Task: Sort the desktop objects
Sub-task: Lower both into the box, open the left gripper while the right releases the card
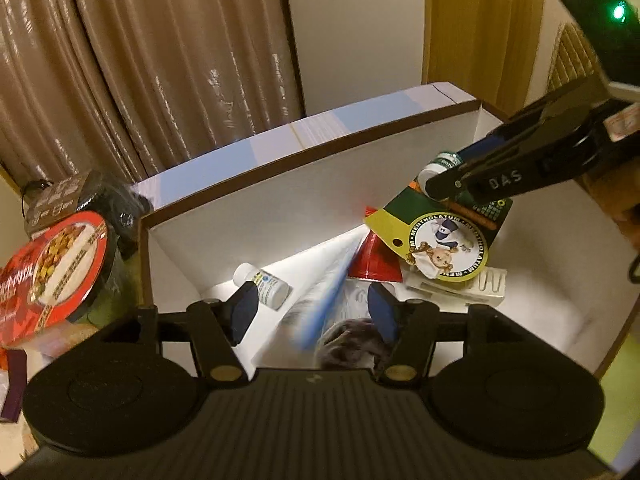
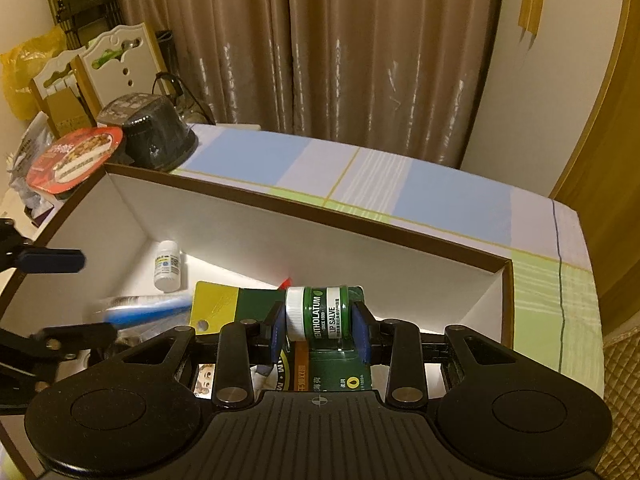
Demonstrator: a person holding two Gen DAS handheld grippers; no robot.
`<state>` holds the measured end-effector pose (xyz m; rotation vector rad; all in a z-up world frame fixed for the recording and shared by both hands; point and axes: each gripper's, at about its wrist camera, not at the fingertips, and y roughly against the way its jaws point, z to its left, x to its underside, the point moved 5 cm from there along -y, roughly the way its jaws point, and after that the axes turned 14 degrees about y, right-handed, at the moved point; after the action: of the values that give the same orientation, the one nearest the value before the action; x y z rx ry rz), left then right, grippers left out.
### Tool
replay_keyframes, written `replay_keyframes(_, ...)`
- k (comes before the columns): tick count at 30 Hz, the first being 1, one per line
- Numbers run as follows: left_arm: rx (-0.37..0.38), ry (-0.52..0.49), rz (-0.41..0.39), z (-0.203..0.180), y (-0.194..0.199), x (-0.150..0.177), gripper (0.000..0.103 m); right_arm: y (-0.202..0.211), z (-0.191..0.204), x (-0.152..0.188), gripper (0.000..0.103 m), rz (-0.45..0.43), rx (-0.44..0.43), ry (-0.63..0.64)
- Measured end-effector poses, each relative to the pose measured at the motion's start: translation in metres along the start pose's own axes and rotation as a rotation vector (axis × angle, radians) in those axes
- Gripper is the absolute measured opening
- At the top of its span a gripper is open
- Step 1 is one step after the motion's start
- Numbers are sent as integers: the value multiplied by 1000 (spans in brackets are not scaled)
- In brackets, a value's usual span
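Inside box (image 2: 360, 236): bottle (image 2: 167, 266), lip-salve pack (image 2: 324, 316).

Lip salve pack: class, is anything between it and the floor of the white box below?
Nothing blocks the drop. The right gripper holds the lip salve pack inside the box, above a red item and a white packet it would land on. The left gripper hangs open to one side.
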<state>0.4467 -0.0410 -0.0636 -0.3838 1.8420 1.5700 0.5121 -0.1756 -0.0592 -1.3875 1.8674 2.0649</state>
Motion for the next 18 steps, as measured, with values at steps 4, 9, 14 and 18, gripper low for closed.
replay_keyframes(4,-3,30,-9,6,10,3,56,-3,3,-1,35,3,-1,4)
replay_keyframes(9,-7,42,-27,7,24,4,56,-2,7,-5,35,-14,-4,11)
replay_keyframes(14,-13,52,-41,9,37,6,56,3,14,-11,35,-29,-16,19)
replay_keyframes(18,-21,62,-54,12,49,9,56,15,19,-13,35,-46,-19,28)
